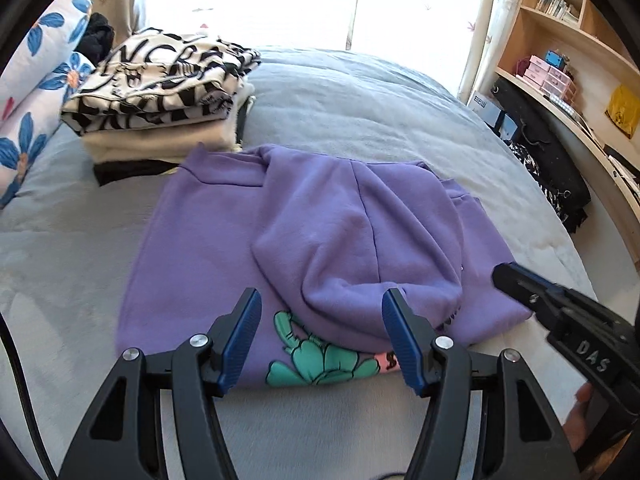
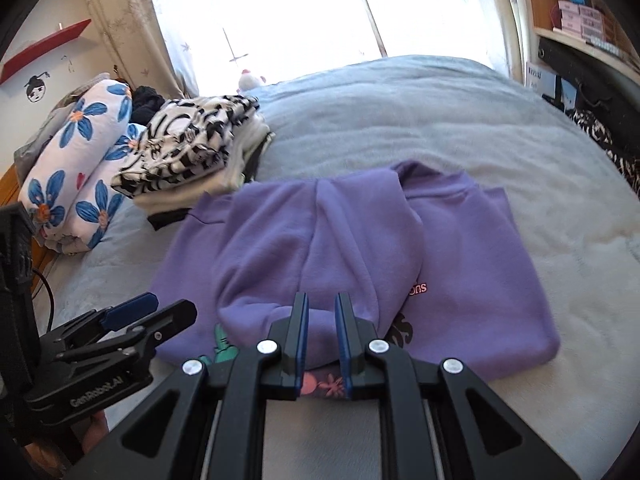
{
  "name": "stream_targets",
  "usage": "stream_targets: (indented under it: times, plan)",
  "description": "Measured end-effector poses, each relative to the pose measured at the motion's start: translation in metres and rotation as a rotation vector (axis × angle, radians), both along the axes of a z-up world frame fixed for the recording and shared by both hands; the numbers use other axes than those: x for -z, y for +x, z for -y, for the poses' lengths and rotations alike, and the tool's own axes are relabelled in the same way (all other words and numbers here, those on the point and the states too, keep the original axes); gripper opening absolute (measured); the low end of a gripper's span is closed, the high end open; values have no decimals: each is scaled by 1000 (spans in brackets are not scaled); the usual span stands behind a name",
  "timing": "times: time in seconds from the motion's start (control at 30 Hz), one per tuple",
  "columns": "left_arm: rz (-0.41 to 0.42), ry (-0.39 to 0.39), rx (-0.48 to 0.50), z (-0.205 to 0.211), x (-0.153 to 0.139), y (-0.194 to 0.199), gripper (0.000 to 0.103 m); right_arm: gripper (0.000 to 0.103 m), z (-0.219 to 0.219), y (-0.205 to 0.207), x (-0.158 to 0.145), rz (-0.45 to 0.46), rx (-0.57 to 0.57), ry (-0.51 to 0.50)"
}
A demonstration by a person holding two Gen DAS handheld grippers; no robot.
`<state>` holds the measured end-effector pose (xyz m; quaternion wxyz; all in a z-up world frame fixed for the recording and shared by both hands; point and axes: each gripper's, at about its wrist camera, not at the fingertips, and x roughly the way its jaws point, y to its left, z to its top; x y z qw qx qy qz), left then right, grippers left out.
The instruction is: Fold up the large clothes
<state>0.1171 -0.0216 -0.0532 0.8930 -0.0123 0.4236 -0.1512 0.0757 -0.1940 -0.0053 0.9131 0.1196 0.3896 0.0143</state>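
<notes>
A purple hoodie (image 1: 208, 240) (image 2: 472, 248) lies folded into a flat rectangle on the grey bed (image 1: 360, 100), its hood laid over the middle and a green cactus print showing at the near edge. My left gripper (image 1: 323, 294) hovers above that near edge, open, with nothing between its blue pads; in the right wrist view the left gripper (image 2: 172, 306) shows at the lower left. My right gripper (image 2: 321, 297) hangs over the hood's near edge, its pads closed to a thin slit with no cloth in them. In the left wrist view the right gripper (image 1: 502, 278) is at the hoodie's right edge.
A stack of folded clothes (image 1: 160, 92) (image 2: 192, 148), with a black-and-white print on top, sits behind the hoodie's left corner. A rolled floral quilt (image 1: 36, 80) (image 2: 76, 160) lies further left. Wooden shelves (image 1: 560, 40) and a black bag (image 1: 540, 160) line the bed's right side.
</notes>
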Motion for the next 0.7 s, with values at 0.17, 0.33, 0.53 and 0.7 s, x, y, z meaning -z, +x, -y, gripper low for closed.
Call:
stream_targets:
  times: [0.17, 0.33, 0.53, 0.7]
  plan:
    - [6, 11, -12, -8, -18, -21, 61, 13, -7, -22, -25, 27, -22, -34]
    - [18, 15, -21, -16, -33, -43, 61, 13, -14, -45, -46, 45, -54, -73]
    - [18, -5, -13, -27, -47, -66, 61, 13, -21, -73, -70, 42, -128, -92]
    - [37, -10, -5, -32, -58, -84, 62, 13, -28, -98, -96, 98, -164, -180]
